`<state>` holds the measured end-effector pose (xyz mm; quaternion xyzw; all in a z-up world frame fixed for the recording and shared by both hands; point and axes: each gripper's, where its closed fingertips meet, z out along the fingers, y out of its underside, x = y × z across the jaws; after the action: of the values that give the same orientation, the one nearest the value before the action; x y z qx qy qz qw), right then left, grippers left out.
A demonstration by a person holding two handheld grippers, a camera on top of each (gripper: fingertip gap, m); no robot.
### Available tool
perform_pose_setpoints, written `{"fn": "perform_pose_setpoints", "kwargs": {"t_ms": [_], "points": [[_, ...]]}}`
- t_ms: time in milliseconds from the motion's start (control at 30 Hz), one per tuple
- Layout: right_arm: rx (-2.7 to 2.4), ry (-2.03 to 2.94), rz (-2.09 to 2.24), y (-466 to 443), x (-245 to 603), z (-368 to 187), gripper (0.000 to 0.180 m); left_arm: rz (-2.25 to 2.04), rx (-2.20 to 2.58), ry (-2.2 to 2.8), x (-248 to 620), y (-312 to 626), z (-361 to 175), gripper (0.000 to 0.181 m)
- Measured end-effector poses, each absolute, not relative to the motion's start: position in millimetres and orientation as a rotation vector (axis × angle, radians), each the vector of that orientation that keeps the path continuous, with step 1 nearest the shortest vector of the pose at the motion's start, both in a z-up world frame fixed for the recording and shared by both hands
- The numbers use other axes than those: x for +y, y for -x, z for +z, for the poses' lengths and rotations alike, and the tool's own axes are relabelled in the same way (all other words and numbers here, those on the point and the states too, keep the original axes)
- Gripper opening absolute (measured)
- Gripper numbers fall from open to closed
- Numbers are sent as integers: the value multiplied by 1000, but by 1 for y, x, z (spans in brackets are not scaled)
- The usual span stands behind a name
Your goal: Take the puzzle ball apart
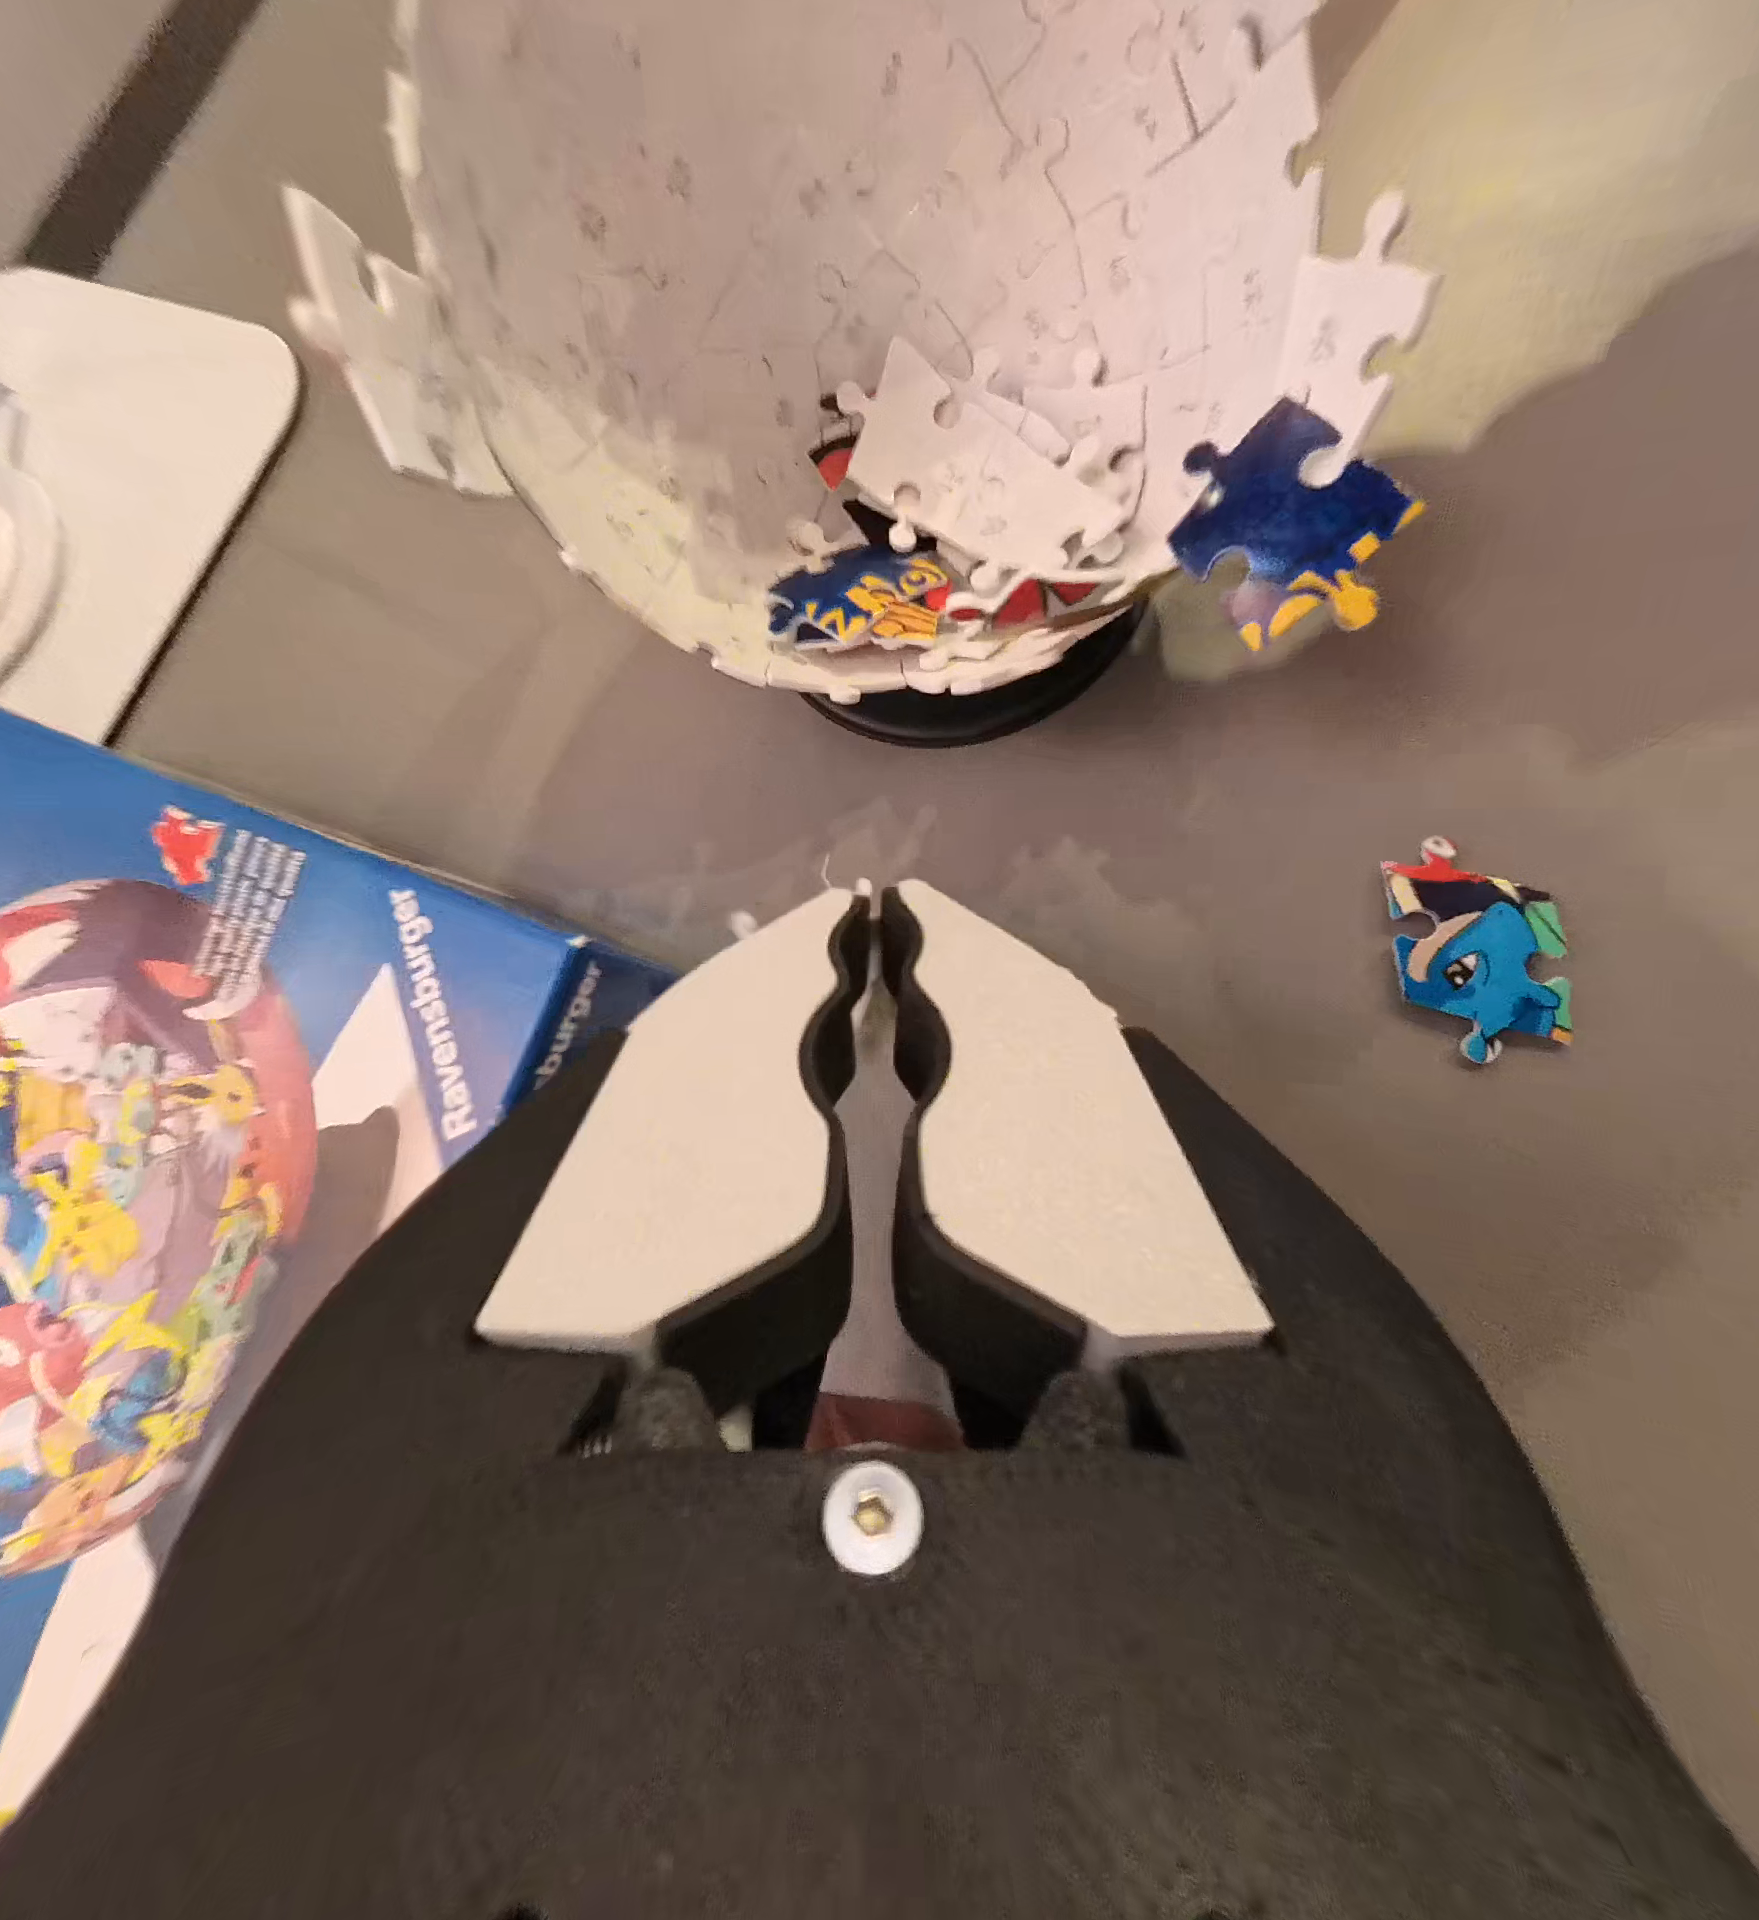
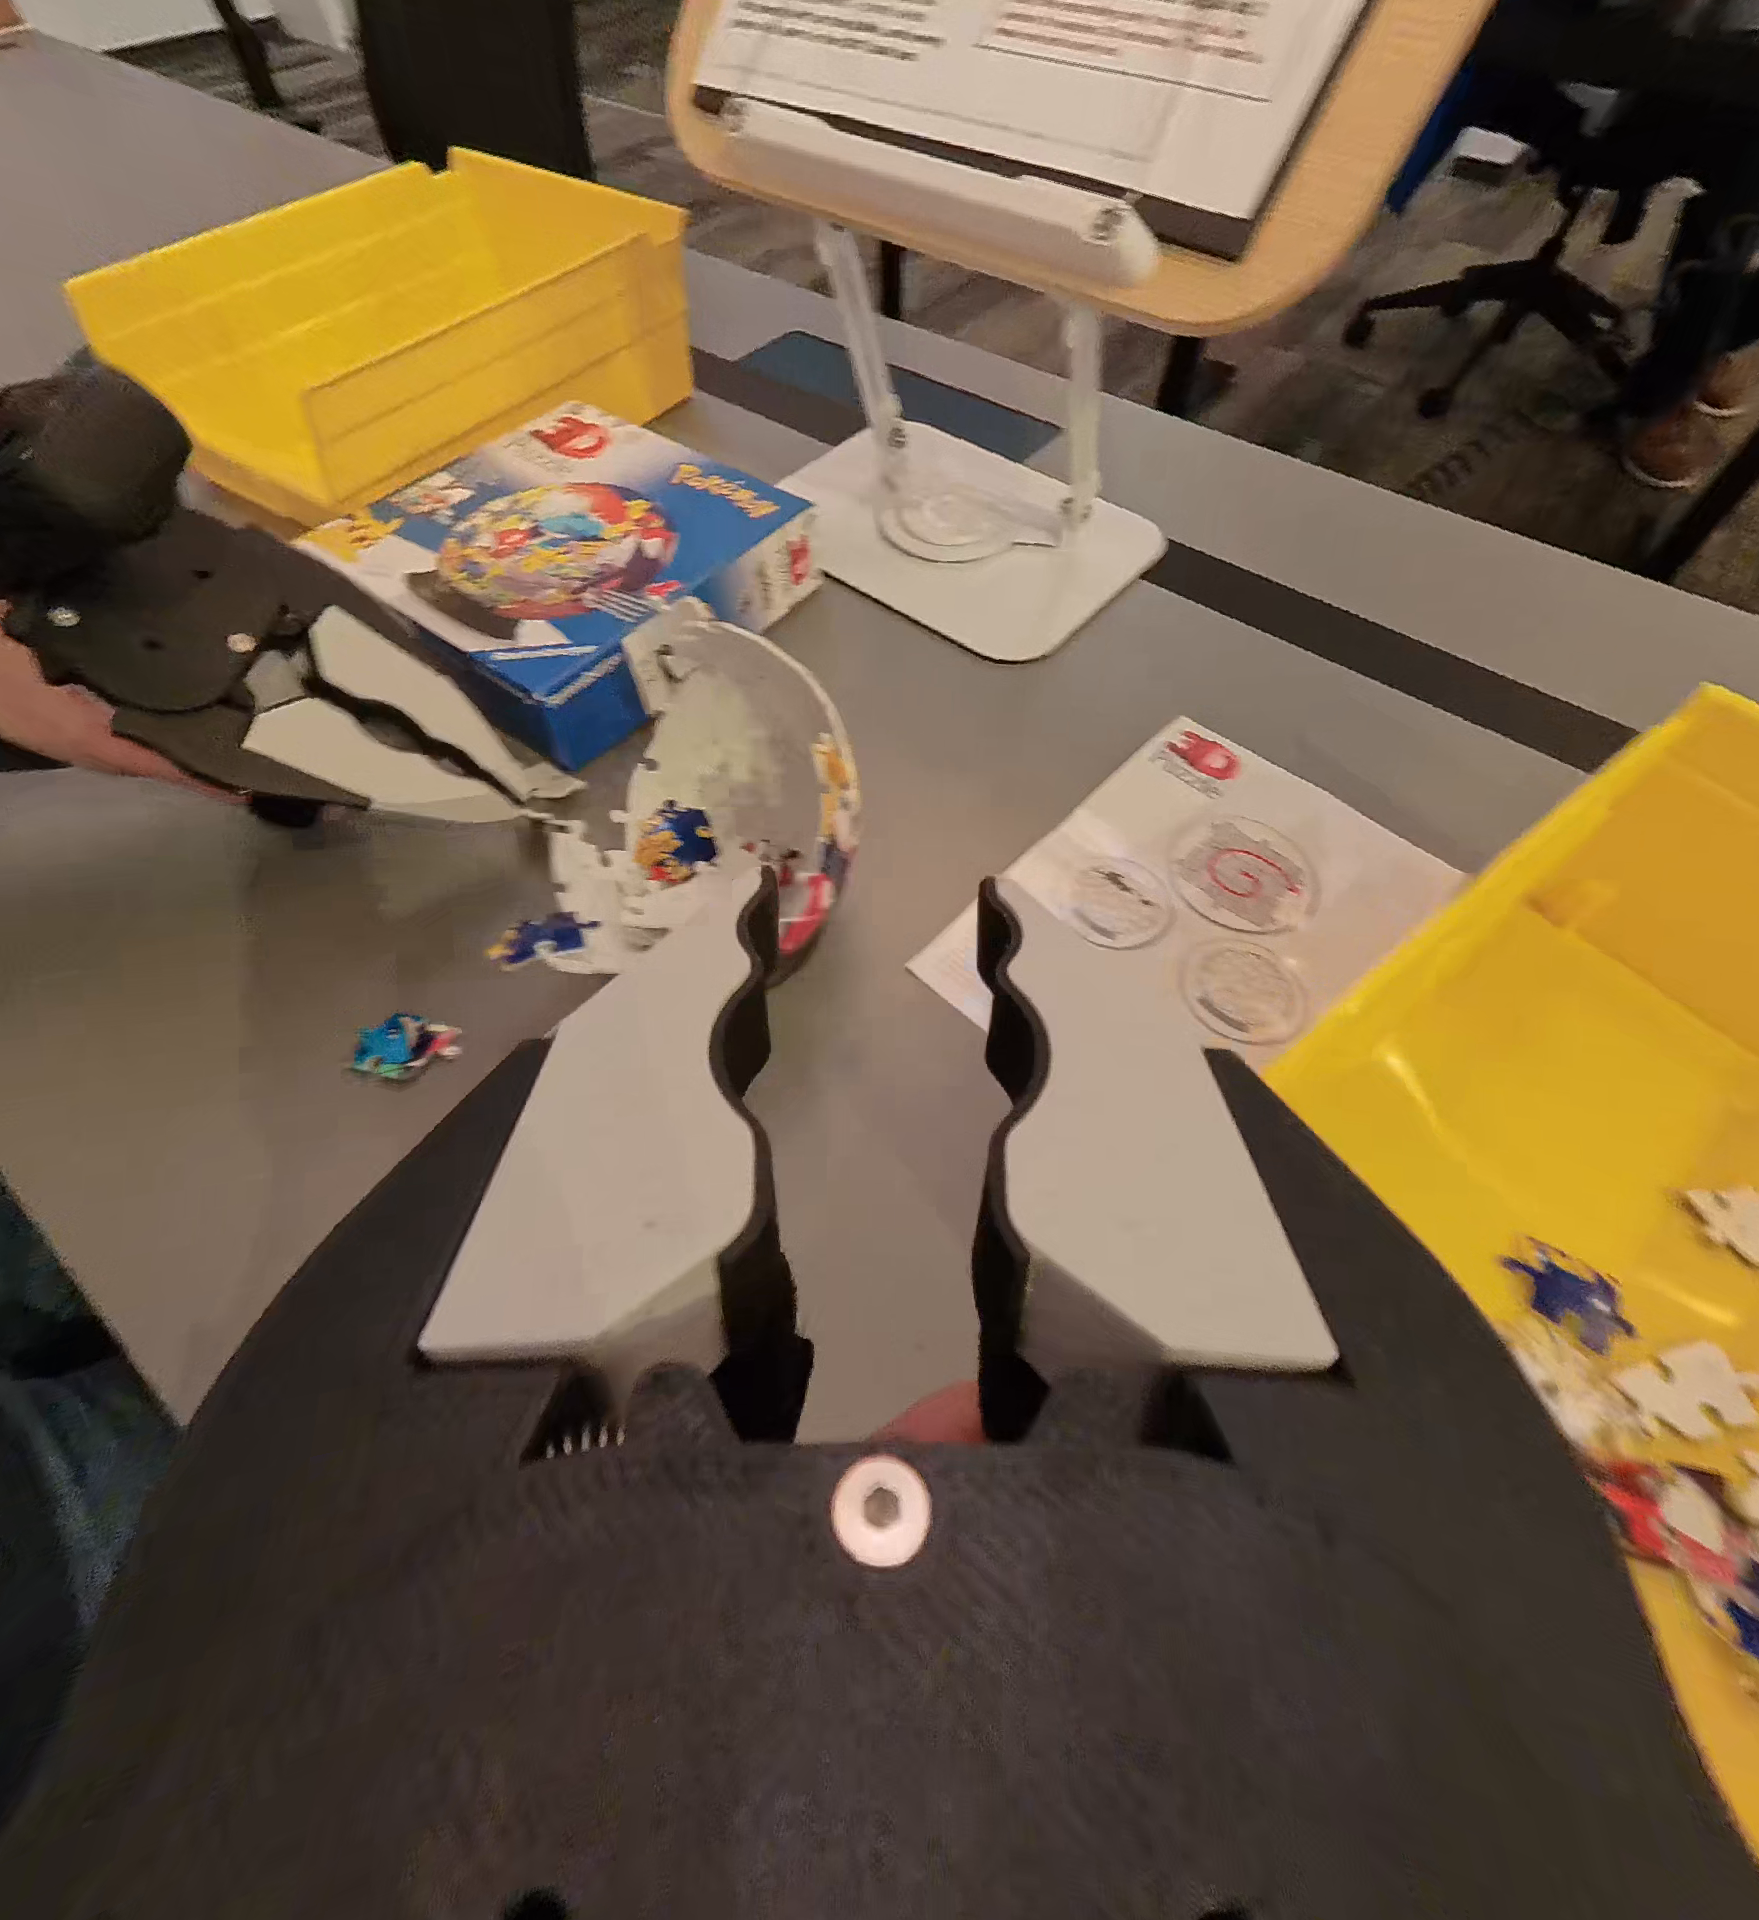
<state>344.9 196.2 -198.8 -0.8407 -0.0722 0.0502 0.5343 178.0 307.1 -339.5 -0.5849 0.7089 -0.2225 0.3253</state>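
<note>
Your left claw (image 1: 873, 902) is pressed together, empty, near the half-open ball (image 2: 740, 790) on its stand on the desk (image 2: 231, 1143), your right claw (image 2: 875, 904) spread; the light thin shell looks fragile, so pinch its jagged rim

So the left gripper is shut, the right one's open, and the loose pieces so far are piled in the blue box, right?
Not quite. The loose pieces lie in the yellow bin, not the blue box; the right wrist view shows this. The rest holds: left gripper shut, right gripper open.
</note>
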Motion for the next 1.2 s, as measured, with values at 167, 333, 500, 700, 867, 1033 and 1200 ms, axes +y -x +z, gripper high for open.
{"fn": "perform_pose_setpoints", "kwargs": {"t_ms": [167, 333, 500, 700, 867, 1033, 1200], "points": [[-374, 1975, 267, -278, 203, -206, 40, -682, 1805, 1470, 297, -175, -305, 2], [-635, 1952, 358, -216, 215, -228, 44, -1019, 1830, 1292, 239, -180, -244, 2], [-821, 1869, 492, -172, 213, -231, 27, -1260, 1855, 1140, 194, -180, -199, 2], [-833, 1819, 453, -175, 204, -220, 0, -1358, 1765, 1155, 199, -183, -189, 10], [-521, 1946, 131, -300, 207, -210, 0, -867, 1860, 1368, 270, -167, -274, 38], [-110, 2113, -199, -454, 175, -230, 21, -482, 1918, 1552, 320, -140, -352, 57], [75, 2217, -210, -505, 147, -260, 45, -480, 1904, 1654, 333, -140, -364, 60]]}}
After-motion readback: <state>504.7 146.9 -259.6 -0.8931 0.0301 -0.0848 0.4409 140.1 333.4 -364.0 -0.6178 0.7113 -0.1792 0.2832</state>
